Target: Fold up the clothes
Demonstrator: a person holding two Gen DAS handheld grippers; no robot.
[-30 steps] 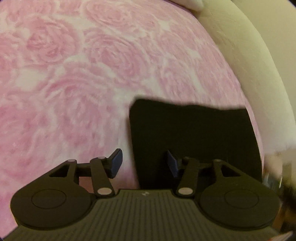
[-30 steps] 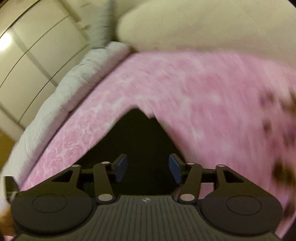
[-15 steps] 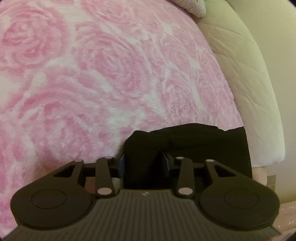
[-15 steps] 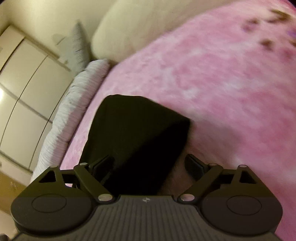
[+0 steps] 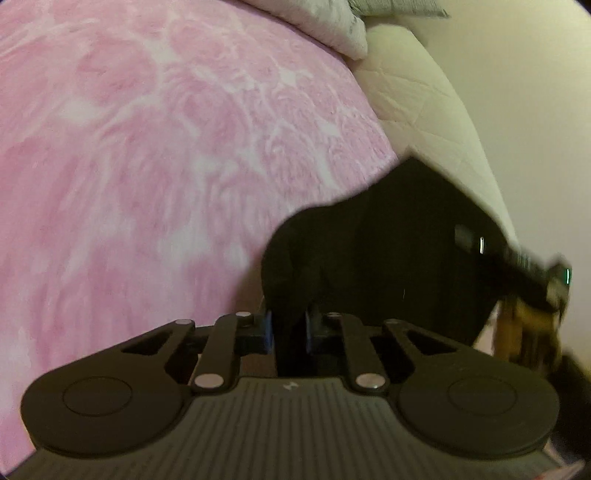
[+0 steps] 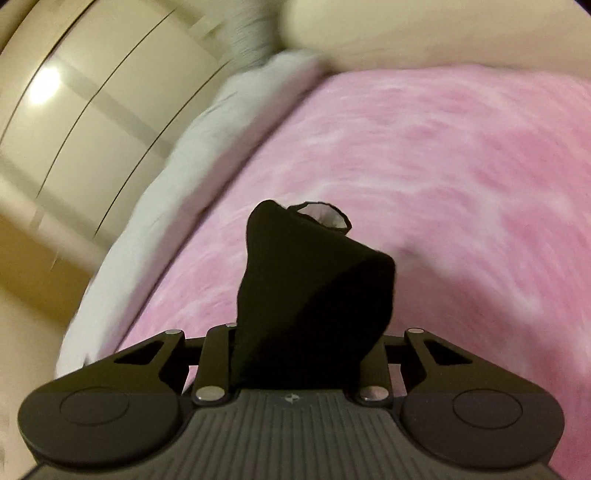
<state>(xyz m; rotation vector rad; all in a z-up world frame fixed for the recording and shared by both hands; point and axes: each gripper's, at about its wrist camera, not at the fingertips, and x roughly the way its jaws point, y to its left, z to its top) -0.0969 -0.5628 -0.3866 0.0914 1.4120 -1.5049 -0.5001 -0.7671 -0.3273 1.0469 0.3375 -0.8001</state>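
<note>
A black garment (image 5: 388, 251) hangs bunched above the pink rose blanket (image 5: 147, 147). My left gripper (image 5: 290, 328) has its blue pads pressed on a fold of the garment's near edge, and its jaws are still closing. At the right edge of the left wrist view, the other gripper (image 5: 532, 280) shows as a blur, with a hand below it. In the right wrist view the black garment (image 6: 310, 295) rises in a cone between the fingers of my right gripper (image 6: 295, 343) and hides its pads. Those jaws are closing, and the cloth is gripped and lifted.
The pink blanket (image 6: 443, 184) covers the bed. A cream quilted mattress edge (image 5: 424, 110) and a pale pillow (image 5: 325, 26) lie at the far right. White bedding (image 6: 184, 166) runs along the bed's left side, with cream wardrobe doors (image 6: 74, 92) beyond.
Both grippers went from open around the flat garment's edge to closed on it. The garment has come up off the blanket and bunched. Both views have swung.
</note>
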